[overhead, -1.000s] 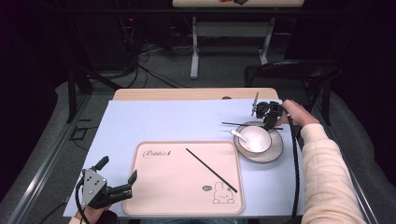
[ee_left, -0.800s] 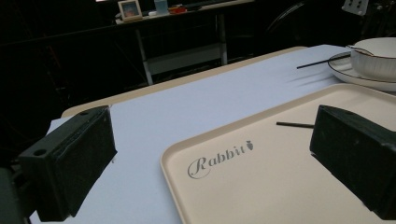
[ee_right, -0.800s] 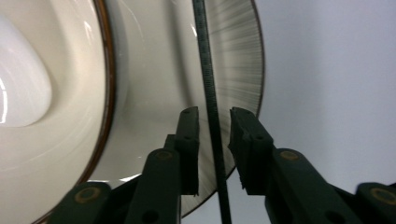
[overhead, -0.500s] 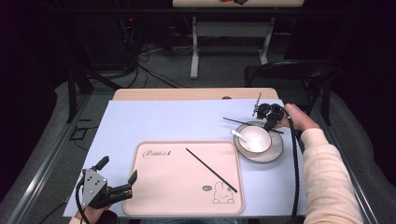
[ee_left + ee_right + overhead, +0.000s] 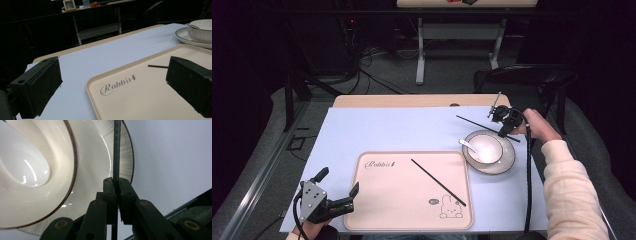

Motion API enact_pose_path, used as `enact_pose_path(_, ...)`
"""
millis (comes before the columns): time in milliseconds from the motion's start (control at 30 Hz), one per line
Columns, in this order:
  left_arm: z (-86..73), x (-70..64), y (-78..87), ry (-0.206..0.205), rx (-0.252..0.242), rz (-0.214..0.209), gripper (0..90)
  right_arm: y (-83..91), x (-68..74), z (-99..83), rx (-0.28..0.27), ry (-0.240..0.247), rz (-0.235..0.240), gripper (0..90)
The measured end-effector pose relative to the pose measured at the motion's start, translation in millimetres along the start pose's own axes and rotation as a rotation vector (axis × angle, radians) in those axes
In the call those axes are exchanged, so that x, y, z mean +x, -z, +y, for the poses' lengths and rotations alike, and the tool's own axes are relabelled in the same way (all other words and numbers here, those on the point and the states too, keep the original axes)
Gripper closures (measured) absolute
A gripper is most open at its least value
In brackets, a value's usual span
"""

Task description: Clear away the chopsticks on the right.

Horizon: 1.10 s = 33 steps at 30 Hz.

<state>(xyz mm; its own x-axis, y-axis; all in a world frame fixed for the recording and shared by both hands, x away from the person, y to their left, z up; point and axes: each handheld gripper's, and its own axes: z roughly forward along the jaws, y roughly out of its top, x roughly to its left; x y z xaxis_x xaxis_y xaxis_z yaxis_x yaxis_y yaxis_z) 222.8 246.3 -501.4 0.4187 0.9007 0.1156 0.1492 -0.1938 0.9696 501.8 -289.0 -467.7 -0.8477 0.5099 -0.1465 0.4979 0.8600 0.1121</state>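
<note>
My right claw (image 5: 115,192) is clenched on a black chopstick (image 5: 116,150), jaws pinched flat against its sides with no gap. The grip sits near one end; a short stub sticks out behind the jaws toward me, and the long part runs straight ahead of the claw. From above, the right claw (image 5: 507,122) holds the stick just past the far rim of the plate (image 5: 507,159), lifted off the tabletop (image 5: 402,127). Its long axis runs roughly level, free tip pointing away from the claw toward my left and a bit farther from me. Below and just beside the claw: the plate, with a bowl (image 5: 484,147) on it and a white spoon (image 5: 468,146) resting in the bowl.

Step in hand, as I read it: carry the second chopstick over to the tray (image 5: 377,210), where the other chopstick (image 5: 438,182) already lies diagonally. Next move calls for swinging across the bowl without clipping the spoon, then turning the stick to lie parallel beside its mate before letting go.

My left claw (image 5: 339,192) is released, jaws wide apart, hovering low at the tray's near left corner, touching nothing.
</note>
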Motion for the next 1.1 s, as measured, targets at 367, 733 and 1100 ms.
enact_pose_path(367, 0.0, 0.2, 0.1, 0.002, -0.001, 0.003, 0.0, 38.9, 9.1, -7.8, -0.042, -0.102, -0.096, 84.7)
enact_pose_path(733, -0.1, 0.1, 0.3, 0.004, -0.004, 0.003, 0.0, 68.0, 31.6, -3.3, -0.067, -0.205, -0.086, 84.8)
enact_pose_path(1100, -0.1, 0.0, 0.6, 0.002, -0.006, 0.004, 0.0, 93.8, 59.8, 5.1, -0.083, -0.309, -0.115, 84.7)
